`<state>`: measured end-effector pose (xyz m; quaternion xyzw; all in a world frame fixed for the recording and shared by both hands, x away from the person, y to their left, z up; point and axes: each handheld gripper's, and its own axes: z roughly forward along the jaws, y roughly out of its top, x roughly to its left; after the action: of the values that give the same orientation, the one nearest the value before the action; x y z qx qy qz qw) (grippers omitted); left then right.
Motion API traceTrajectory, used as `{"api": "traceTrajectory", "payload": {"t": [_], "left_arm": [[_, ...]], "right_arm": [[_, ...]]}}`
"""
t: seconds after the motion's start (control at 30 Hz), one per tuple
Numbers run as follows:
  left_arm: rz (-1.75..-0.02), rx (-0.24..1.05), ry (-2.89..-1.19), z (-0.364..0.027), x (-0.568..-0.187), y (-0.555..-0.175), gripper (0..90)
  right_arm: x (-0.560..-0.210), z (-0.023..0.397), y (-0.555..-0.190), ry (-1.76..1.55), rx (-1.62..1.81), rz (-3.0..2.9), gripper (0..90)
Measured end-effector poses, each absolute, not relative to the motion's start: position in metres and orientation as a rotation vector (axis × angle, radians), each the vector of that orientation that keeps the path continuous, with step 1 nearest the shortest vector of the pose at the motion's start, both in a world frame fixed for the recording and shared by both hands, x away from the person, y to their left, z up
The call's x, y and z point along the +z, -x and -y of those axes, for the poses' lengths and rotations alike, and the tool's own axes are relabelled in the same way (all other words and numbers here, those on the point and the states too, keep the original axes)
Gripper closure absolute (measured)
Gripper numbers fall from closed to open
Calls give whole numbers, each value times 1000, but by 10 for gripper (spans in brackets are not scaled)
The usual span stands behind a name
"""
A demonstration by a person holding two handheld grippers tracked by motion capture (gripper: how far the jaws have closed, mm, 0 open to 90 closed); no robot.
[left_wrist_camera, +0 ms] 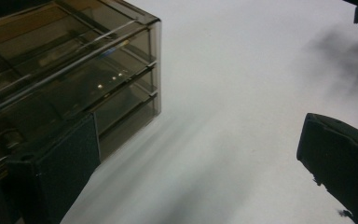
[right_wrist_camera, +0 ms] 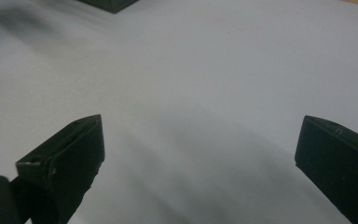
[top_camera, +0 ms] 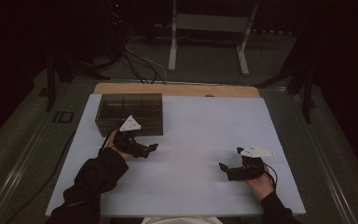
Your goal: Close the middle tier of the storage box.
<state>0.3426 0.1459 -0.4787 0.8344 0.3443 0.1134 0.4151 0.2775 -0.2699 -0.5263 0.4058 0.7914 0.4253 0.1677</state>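
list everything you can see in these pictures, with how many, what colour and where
Compartment box: one, smoky see-through brown, far left part of the white sheet, just beyond the left gripper; nothing can be made out inside it.
White sheet: one, white, covering most of the table top.
Wooden board: one, light brown, showing along the sheet's far edge.
Metal stand: one, pale grey, on the floor beyond the table.
Cables: several, dark, on the floor beyond the table at left.
Left gripper: one, black with a grey plate on top, near the box, jaws open, holding nothing.
Right gripper: one, black with a grey plate, right part of the sheet, jaws open, holding nothing.
Sleeves: two, dark, coming in from the near edge.
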Motion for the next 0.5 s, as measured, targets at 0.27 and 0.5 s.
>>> {"api": "traceTrajectory", "payload": {"t": [0.27,0.5], "left_arm": [[-892,307,-2086,-149,-483,-336,8],[-913,332,-2070,-158,-488,-327,8]], "right_arm": [[-525,271,-275,-1153,1212,-2241,14],[-525,270,-274,-1146,1207,-2245,14]]}}
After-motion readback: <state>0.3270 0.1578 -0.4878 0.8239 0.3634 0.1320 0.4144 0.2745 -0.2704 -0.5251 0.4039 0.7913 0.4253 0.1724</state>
